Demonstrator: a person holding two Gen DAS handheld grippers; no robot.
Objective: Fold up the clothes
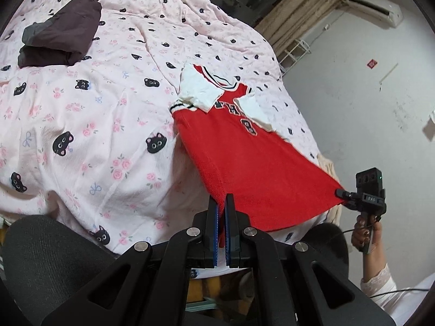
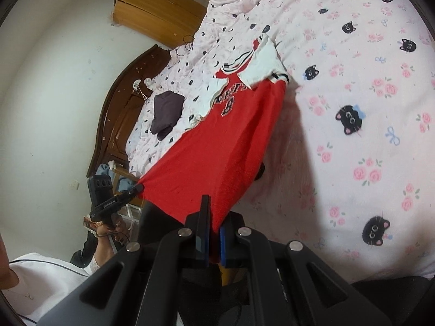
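A red jersey (image 1: 244,163) with white sleeves folded over its chest lies stretched on the pink cat-print bedspread (image 1: 95,114). Its hem is lifted off the bed. My left gripper (image 1: 222,203) is shut on one hem corner. The right gripper (image 1: 344,193) pinches the other hem corner at the far right. From the right wrist, the jersey (image 2: 217,146) runs away from my right gripper (image 2: 214,217), shut on the hem, and the left gripper (image 2: 136,188) holds the opposite corner at left.
A folded dark purple garment (image 1: 59,35) rests near the head of the bed, also seen as a dark garment (image 2: 167,114). A dark wooden headboard (image 2: 119,103), a wooden cabinet (image 2: 157,11) and white walls surround the bed. A black chair back (image 1: 49,258) sits below left.
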